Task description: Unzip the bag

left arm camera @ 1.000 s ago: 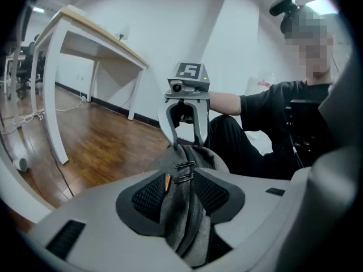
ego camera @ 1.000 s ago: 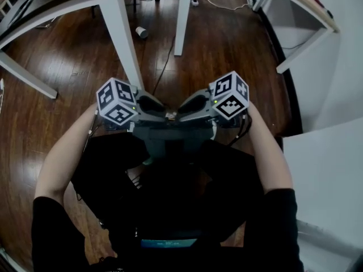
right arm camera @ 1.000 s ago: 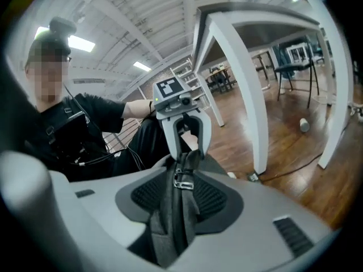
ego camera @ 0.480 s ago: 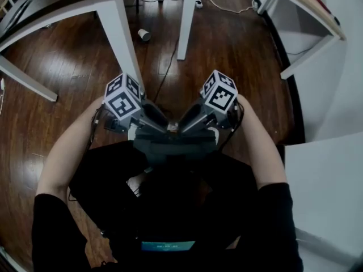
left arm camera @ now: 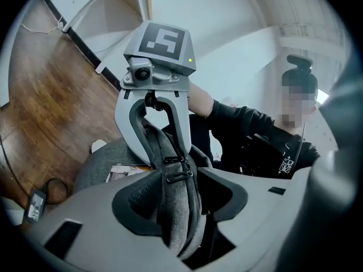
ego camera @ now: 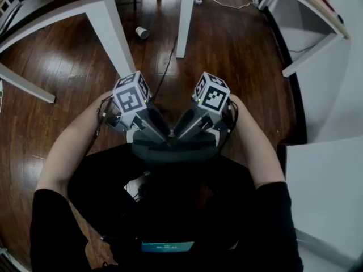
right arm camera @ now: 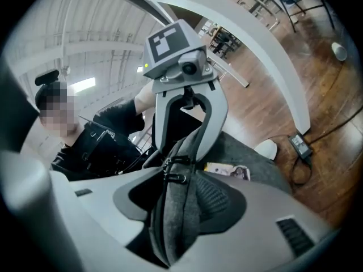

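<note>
Grey fabric bag (left arm camera: 176, 214), zipper edge up

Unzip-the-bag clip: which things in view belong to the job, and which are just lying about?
Job: grey bag; its two zipper pulls; left gripper, fingers opening around the bag's top ridge; right gripper, the ridge between its fingers too.
Lying about: white cup; cable; power adapter; white table legs.

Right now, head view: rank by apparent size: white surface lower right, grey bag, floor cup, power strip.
1. white surface
2. grey bag, counting only the part that shows
3. cup and power strip: both tiny and far off, too close to rank
</note>
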`<control>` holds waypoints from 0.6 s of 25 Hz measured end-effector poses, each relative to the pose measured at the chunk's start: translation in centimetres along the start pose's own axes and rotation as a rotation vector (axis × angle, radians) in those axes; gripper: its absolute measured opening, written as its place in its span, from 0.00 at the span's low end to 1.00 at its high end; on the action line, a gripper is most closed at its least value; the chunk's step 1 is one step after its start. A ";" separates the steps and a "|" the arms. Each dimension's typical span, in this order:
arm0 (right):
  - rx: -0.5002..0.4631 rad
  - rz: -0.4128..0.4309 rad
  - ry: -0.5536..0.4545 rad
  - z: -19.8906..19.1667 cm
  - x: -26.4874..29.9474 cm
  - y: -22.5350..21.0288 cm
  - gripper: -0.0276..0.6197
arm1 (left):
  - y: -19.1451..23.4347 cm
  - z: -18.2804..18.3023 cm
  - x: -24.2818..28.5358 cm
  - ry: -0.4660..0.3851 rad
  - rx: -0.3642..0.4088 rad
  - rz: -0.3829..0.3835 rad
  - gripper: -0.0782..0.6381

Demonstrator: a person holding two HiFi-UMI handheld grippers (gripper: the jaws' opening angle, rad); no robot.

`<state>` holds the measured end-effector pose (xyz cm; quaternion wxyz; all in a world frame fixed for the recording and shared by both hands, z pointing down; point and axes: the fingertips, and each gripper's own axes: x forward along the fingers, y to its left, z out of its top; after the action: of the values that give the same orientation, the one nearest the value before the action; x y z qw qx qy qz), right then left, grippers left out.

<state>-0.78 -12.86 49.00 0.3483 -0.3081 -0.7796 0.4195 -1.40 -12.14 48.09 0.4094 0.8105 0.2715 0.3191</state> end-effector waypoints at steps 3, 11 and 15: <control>-0.019 0.021 0.028 -0.3 0.3 0.3 0.34 | -0.1 0.0 0.7 0.035 0.007 -0.029 0.38; -0.119 -0.043 -0.002 0.9 -1.0 2.3 0.09 | -0.9 1.3 -0.6 0.019 0.052 0.015 0.14; -0.148 -0.124 -0.003 0.9 -0.9 3.8 0.07 | -2.0 1.4 -0.8 0.030 0.092 0.115 0.12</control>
<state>-0.23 -12.21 45.09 0.3487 -0.2834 -0.8265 0.3390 -1.21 -12.35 45.56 0.3487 0.8378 0.2450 0.3412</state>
